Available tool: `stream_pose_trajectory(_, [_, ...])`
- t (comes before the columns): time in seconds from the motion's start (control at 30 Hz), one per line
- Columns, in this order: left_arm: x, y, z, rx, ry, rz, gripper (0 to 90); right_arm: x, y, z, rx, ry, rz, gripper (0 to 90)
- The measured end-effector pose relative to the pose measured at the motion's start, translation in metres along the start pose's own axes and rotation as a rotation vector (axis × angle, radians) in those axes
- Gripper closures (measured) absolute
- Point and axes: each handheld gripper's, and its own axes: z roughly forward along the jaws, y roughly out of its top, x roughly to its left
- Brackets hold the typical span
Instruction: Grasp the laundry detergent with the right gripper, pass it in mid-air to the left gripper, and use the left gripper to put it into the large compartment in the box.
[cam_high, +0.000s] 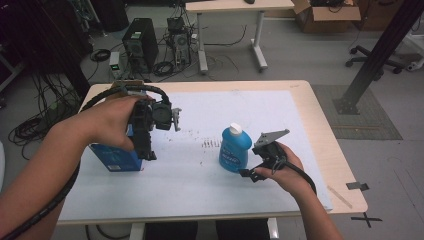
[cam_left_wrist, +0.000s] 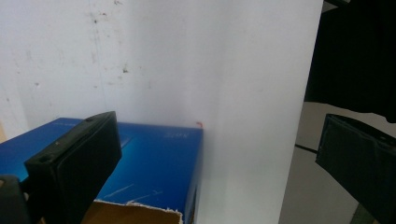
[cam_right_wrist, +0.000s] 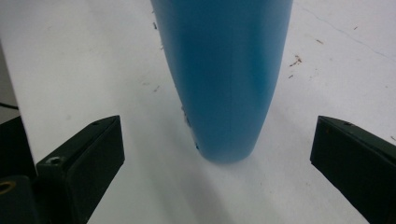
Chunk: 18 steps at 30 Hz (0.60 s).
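Standing upright on the white sheet that covers the bench (cam_high: 320, 150), the blue bottle (cam_high: 235, 148) with its white cap sits just in front of the right tongs (cam_high: 248, 173), whose jaws are spread wide on either side of it without touching. The left tongs (cam_high: 149, 152) hang released over the blue box (cam_high: 116, 159) at the sheet's left edge.
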Motion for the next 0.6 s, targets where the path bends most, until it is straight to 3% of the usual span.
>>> stream_pose_trajectory(0.33, [0.001,0.0,0.003,-0.008,-0.004,0.003,0.4,0.003,-0.002,0.015,-0.045,-0.036,-0.01,2.4])
stream_pose_trajectory(0.6, [0.001,-0.003,0.004,-0.008,-0.006,-0.001,0.5,0.002,-0.006,0.021,-0.175,-0.05,-0.007,1.5])
